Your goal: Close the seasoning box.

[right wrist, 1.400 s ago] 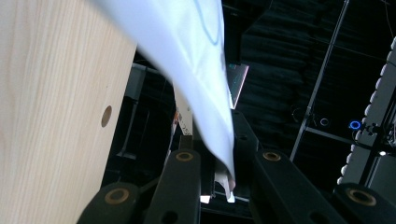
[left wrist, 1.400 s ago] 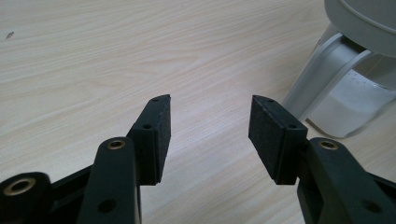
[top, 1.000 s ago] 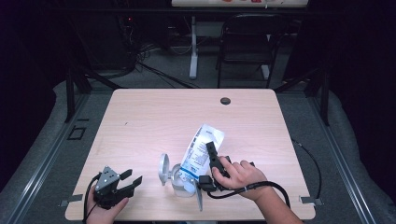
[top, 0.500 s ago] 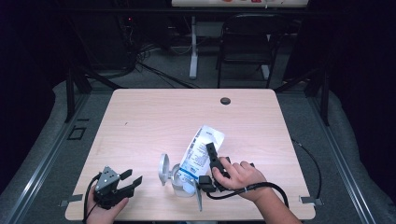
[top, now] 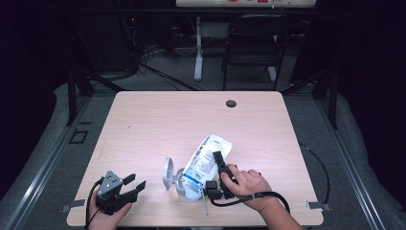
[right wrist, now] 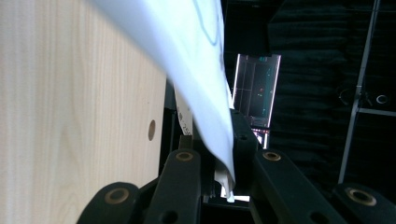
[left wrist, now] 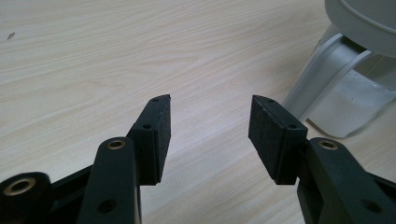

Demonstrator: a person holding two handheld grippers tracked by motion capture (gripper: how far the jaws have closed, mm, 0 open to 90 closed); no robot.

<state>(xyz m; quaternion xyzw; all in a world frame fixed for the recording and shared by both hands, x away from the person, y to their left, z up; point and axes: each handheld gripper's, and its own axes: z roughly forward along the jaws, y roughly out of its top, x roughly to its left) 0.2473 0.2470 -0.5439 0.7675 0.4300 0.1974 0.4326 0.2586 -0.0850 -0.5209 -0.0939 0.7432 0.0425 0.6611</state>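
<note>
The right gripper [top: 221,168] is clamped on the edge of a white bag [top: 207,158], which stretches ahead of its jaws toward a grey container [top: 178,179]. The left gripper [top: 130,184] rests on the table [top: 158,120], jaws apart and empty, the container ahead to its right.

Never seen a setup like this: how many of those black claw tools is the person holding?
2. The left gripper rests open near the table's front left corner. The right gripper sits further right, shut on the white bag beside a grey holder.
</note>
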